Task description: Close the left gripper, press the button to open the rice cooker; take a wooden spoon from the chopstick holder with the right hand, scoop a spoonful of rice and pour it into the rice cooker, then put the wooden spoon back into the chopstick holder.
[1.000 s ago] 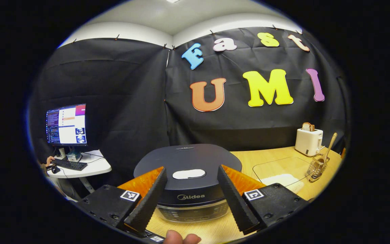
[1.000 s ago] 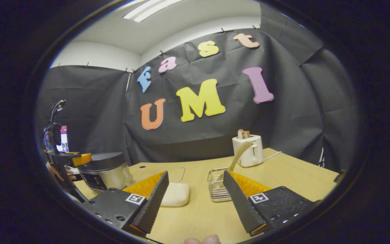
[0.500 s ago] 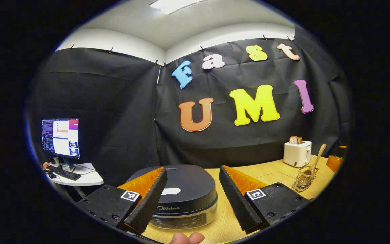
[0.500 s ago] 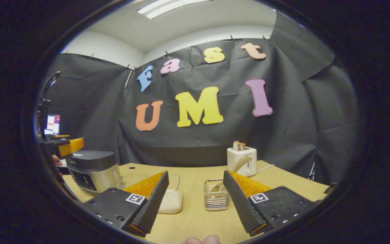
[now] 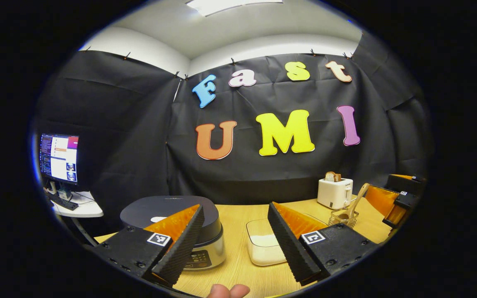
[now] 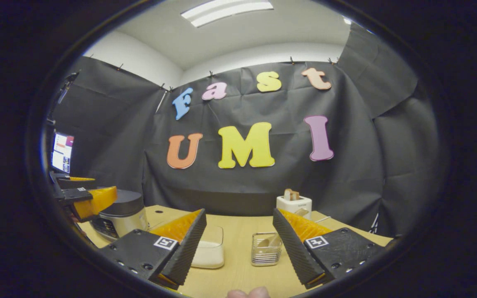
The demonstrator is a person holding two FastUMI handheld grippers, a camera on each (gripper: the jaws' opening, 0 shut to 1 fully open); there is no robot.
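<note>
The dark rice cooker [image 5: 168, 213] stands on the wooden table with its lid down, left of my left gripper [image 5: 235, 205], which is open and holds nothing. A clear box of white rice [image 5: 263, 244] sits between its fingers, farther off. The wire chopstick holder [image 5: 343, 216] holds the wooden spoon [image 5: 358, 194], leaning right. My right gripper [image 6: 239, 211] is open and bare, back from the rice box [image 6: 209, 248] and the holder [image 6: 266, 248]. The cooker [image 6: 122, 211] is at the left there, with the left gripper [image 6: 93, 198] in front of it.
A white toaster [image 5: 335, 192] with bread stands at the back of the table, behind the holder. A monitor [image 5: 58, 158] and keyboard sit on a small side table at the far left. The right gripper [image 5: 387, 205] hangs at the right edge, beside the holder.
Both grippers have drawn back from the table and stay open. In the left gripper view the cooker has slid from between the fingers to the left, and the rice box has come between them.
</note>
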